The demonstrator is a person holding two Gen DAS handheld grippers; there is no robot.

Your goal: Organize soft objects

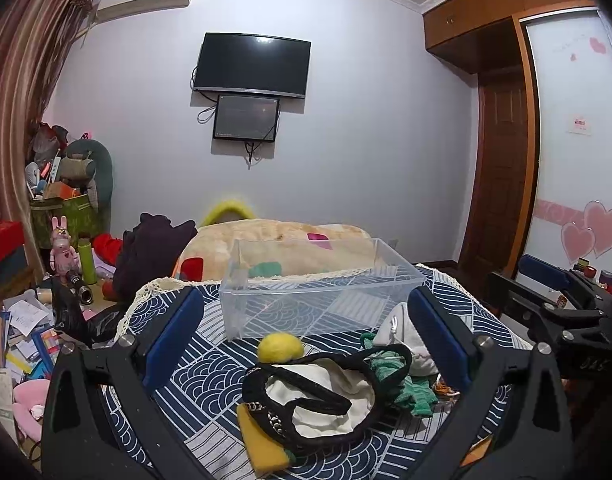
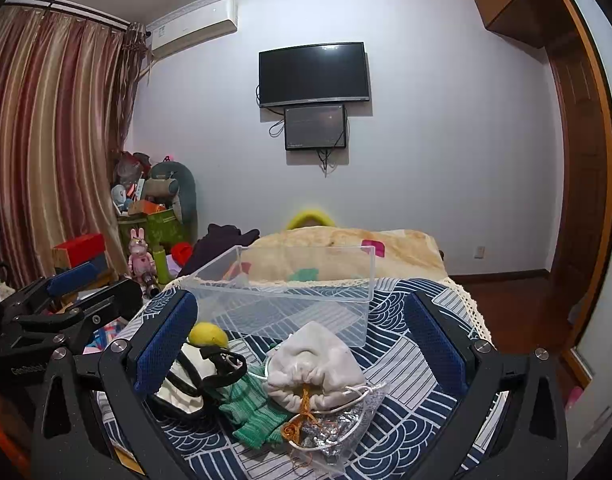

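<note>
A clear plastic bin [image 1: 318, 288] [image 2: 290, 296] stands empty on the blue patterned cloth. In front of it lie soft things: a yellow fuzzy ball [image 1: 280, 347] [image 2: 208, 335], a white cloth pouch with black trim [image 1: 318, 400] [image 2: 190, 376], a green knitted piece [image 1: 410, 388] [image 2: 254, 412], a white drawstring pouch [image 2: 318, 364] [image 1: 402, 340], a silvery mesh bag [image 2: 334, 428] and a yellow sponge [image 1: 262, 440]. My left gripper [image 1: 306, 344] is open above the black-trimmed pouch. My right gripper [image 2: 302, 348] is open above the drawstring pouch. Both are empty.
A beige blanket [image 1: 274, 248] lies behind the bin. Dark clothes [image 1: 150, 252] and a cluttered floor with papers and toys [image 1: 26, 328] are to the left. The cloth's lace edge [image 2: 470, 312] drops to wooden floor on the right.
</note>
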